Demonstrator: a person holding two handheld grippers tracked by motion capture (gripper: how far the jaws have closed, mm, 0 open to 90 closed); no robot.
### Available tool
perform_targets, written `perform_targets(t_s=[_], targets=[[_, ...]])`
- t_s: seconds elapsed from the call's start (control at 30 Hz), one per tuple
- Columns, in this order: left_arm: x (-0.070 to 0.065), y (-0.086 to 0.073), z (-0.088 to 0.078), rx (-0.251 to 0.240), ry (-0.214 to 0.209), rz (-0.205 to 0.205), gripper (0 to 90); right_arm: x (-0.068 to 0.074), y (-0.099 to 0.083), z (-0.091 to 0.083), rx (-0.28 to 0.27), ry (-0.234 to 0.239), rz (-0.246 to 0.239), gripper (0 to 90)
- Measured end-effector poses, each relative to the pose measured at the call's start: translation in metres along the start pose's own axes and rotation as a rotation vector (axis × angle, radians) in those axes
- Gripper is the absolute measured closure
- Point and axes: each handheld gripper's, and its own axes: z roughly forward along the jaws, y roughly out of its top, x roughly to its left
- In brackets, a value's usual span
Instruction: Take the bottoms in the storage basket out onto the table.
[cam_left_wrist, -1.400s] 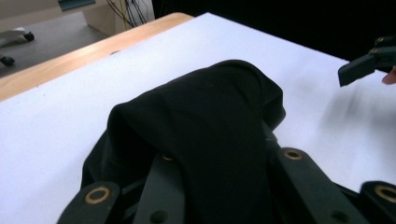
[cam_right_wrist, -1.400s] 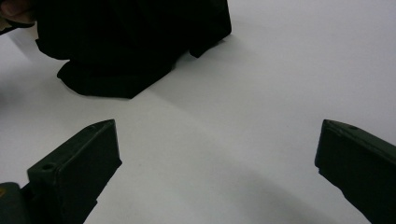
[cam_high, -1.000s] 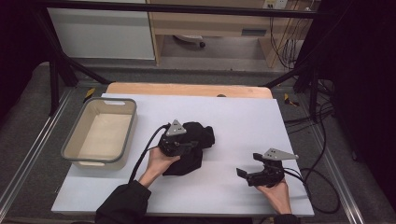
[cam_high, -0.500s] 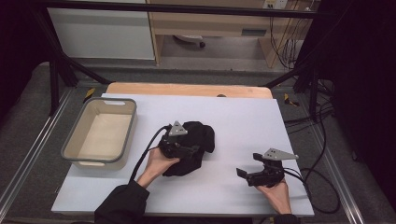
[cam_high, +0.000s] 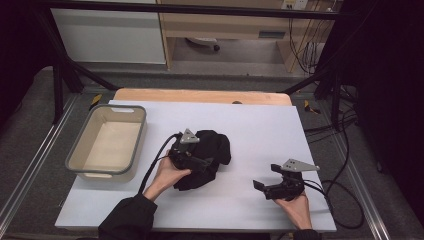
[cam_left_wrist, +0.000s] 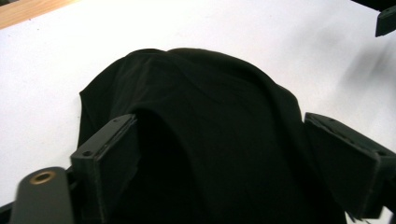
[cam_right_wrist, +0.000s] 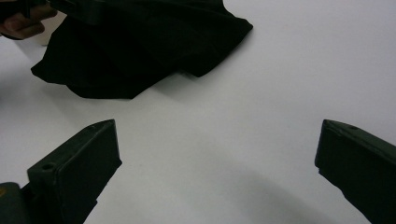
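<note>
Here, a person is working at a white table (cam_high: 260, 125) with a gripper in each hand. The black cloth (cam_high: 207, 155) is lying bunched up near the middle of the table, well apart from the grey tub (cam_high: 80, 155) that is sitting toward the left edge. The left gripper (cam_high: 200, 162) is resting on the near left part of the cloth, its cable trailing back beside the sleeve. In the left gripper view its jaws are standing spread, having just been opening, and a rumpled hump of the cloth (cam_left_wrist: 201, 126) is lying between them with the pads no longer pinching it. The right gripper (cam_high: 262, 186) is sitting low over bare table near the front right, well apart from the cloth. In the right gripper view its jaws are gaping wide with bare white tabletop between them, and the cloth (cam_right_wrist: 140, 51) is showing farther off at the upper left.
</note>
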Motion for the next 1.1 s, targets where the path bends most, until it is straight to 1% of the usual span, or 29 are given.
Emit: perform_targets(t_s=[0.2, 0.47, 0.67, 0.87, 1.1], targets=[[0.0, 0.002, -0.005, -0.001, 0.001, -0.002, 8.6, 0.0, 0.0, 0.0, 0.0, 0.0, -0.001, 0.6], [0.001, 0.003, -0.009, 0.0, 0.008, -0.007, 7.4, 0.0, 0.0, 0.0, 0.002, 0.0, -0.001, 0.6], [0.003, 0.003, -0.018, -0.006, 0.008, -0.001, 7.4, 0.0, 0.0, 0.0, 0.002, 0.0, 0.0, 0.6], [0.006, 0.001, -0.024, 0.007, 0.008, 0.006, 7.4, 0.0, 0.0, 0.001, 0.006, 0.0, 0.001, 0.6], [0.007, -0.003, -0.031, 0.005, 0.013, 0.012, 7.4, 0.0, 0.0, 0.001, 0.006, -0.001, 0.0, 0.6]])
